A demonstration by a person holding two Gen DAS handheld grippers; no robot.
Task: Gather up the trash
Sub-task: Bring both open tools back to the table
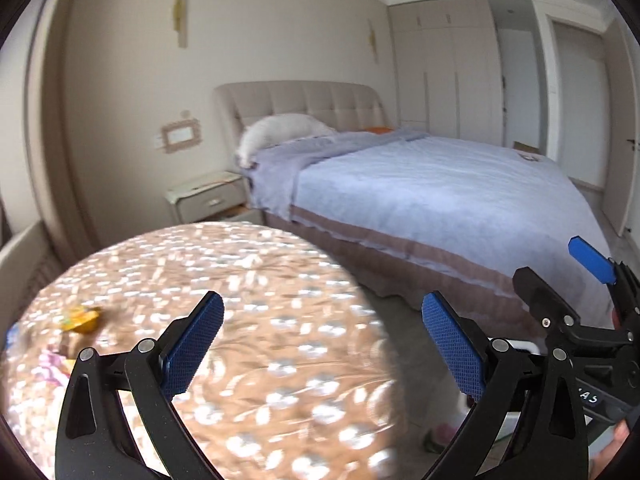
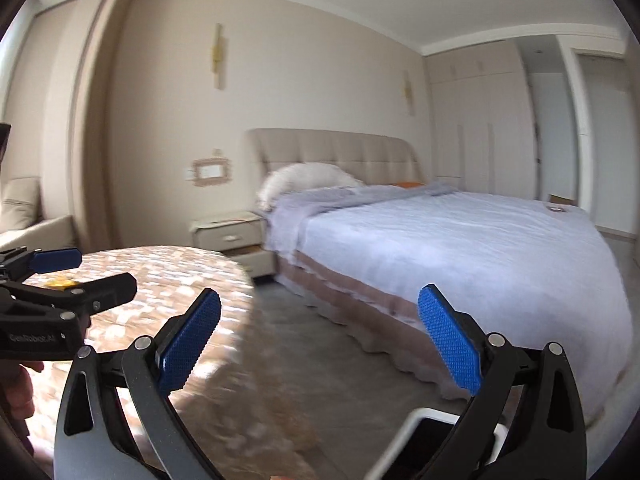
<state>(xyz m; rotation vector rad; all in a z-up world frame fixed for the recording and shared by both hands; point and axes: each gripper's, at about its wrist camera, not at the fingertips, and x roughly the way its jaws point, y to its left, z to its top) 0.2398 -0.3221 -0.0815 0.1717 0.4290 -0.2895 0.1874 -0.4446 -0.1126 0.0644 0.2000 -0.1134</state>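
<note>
Left gripper (image 1: 322, 330): fingers spread wide, empty, above the round patterned table (image 1: 280, 280).
Right gripper (image 2: 320, 328): fingers spread wide, empty, over the grey floor (image 2: 320, 360) between table and bed (image 2: 460, 248).
Trash: yellow wrapper (image 1: 82, 319) lies at the table's left edge, blurred; pinkish scraps (image 1: 50, 364) just beside it.

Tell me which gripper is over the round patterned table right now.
The left gripper: its open jaws reach over the round table. The right gripper, also open, is over the floor beside the bed.
</note>
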